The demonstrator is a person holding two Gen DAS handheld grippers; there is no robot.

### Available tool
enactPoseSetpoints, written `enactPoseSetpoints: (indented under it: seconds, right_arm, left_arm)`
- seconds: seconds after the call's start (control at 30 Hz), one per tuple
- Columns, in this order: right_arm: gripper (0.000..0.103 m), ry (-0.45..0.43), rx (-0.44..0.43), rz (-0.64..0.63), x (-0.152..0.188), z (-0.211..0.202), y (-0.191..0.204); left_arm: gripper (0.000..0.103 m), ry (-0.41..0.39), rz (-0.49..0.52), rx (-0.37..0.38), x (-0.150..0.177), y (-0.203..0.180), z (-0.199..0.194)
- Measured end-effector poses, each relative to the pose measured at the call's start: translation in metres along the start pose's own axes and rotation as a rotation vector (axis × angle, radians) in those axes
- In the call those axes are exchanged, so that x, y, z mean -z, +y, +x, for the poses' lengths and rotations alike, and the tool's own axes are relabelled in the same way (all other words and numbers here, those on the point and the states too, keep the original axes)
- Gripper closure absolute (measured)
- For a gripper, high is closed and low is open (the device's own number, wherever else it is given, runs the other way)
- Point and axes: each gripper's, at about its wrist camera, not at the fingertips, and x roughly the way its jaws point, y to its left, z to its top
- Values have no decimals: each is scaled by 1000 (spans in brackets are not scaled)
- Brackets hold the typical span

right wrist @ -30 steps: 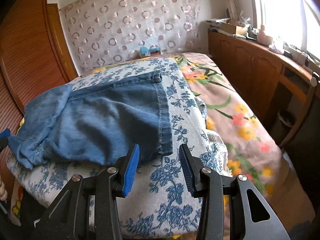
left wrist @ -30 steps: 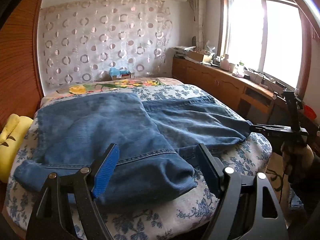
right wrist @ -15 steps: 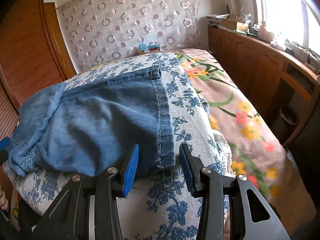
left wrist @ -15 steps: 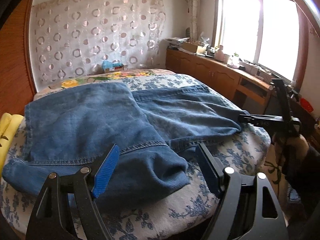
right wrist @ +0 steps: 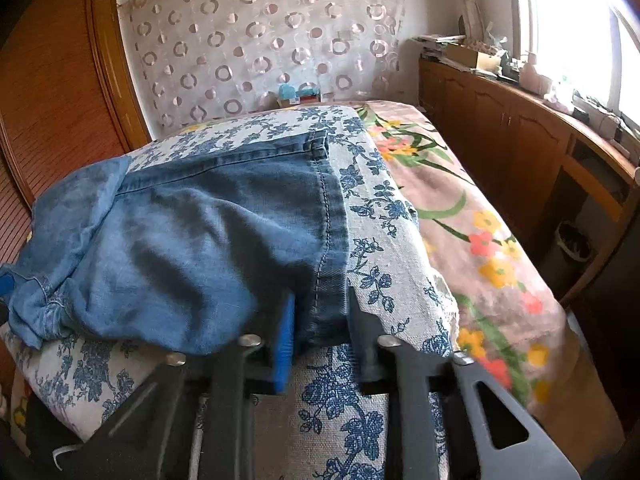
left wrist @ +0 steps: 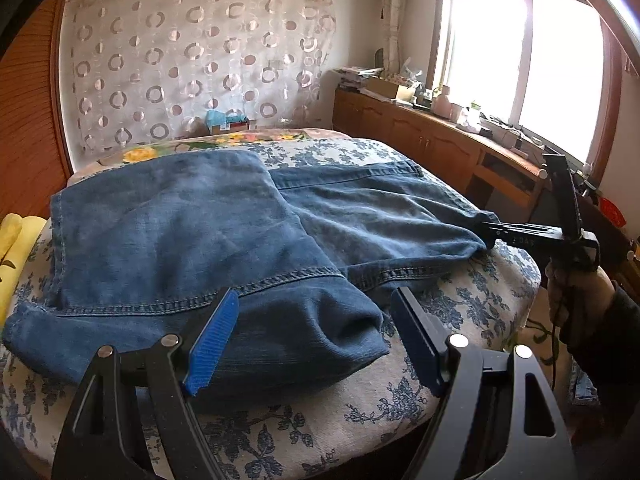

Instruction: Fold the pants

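The jeans lay spread, partly folded, on a blue-flowered quilt atop the bed; no label or writing on them could be read. Their stitched hem corner sat between the pads of the right gripper, whose jaws were closing on it. The left gripper hovered over the near denim edge, jaws wide apart, holding nothing.

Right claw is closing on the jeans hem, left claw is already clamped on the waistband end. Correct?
Not quite. The left claw is not clamped: the left wrist view shows its jaws wide apart over the near fold of the jeans, pads clear of the denim. The rest holds: the right claw is closing with the hem between its pads, per the right wrist view.
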Motion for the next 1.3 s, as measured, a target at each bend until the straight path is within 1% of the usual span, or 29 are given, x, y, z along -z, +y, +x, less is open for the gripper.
enactPoseSetpoints:
  seconds: [0.03, 0.1, 0.13, 0.27, 0.47, 0.63, 0.73, 0.87, 0.93, 1.0, 1.03, 1.13, 1.23, 1.3]
  right_arm:
    - [86, 7, -21, 9, -1, 0, 0]
    - [87, 22, -91, 58, -7, -2, -3]
    - [87, 11, -108, 66, -11, -8, -3]
    - [87, -51, -152, 21, -28, -36, 15]
    - [87, -144, -242, -96, -53, -77, 63]
    - [87, -196, -325, -211, -70, -100, 115]
    - [87, -205, -387, -257, -78, -108, 142]
    - [87, -169, -444, -283, -75, -105, 170]
    - [86, -153, -453, -278, -72, -101, 176]
    - [66, -128, -445, -265, -73, -90, 176]
    - [65, -120, -436, -262, -78, -83, 173]
    - [64, -123, -434, -274, -79, -83, 170]
    - [62, -134, -397, -273, -80, -92, 172]
    - [60, -132, -366, -270, -76, -88, 166]
  left_arm:
    - [24, 2, 0, -1, 0, 1, 0]
    - [24, 0, -4, -4, 0, 2, -1]
    - [24, -2, -10, -7, 0, 3, -3]
    - [24, -9, -12, -14, 1, 7, -8]
    - [24, -39, -28, -16, 0, 14, -19]
    - [24, -52, -46, -26, -1, 24, -25]
    - [24, -61, -58, -34, 1, 30, -29]
    - [24, -63, -77, -45, 4, 38, -31]
    - [24, -62, -83, -51, 6, 41, -31]
    - [24, -62, -91, -55, 7, 45, -32]
    - [24, -61, -96, -56, 8, 46, -32]
    - [24, -59, -109, -58, 10, 50, -32]
    - [24, -54, -114, -55, 10, 50, -29]
    - [24, -49, -105, -51, 11, 48, -27]
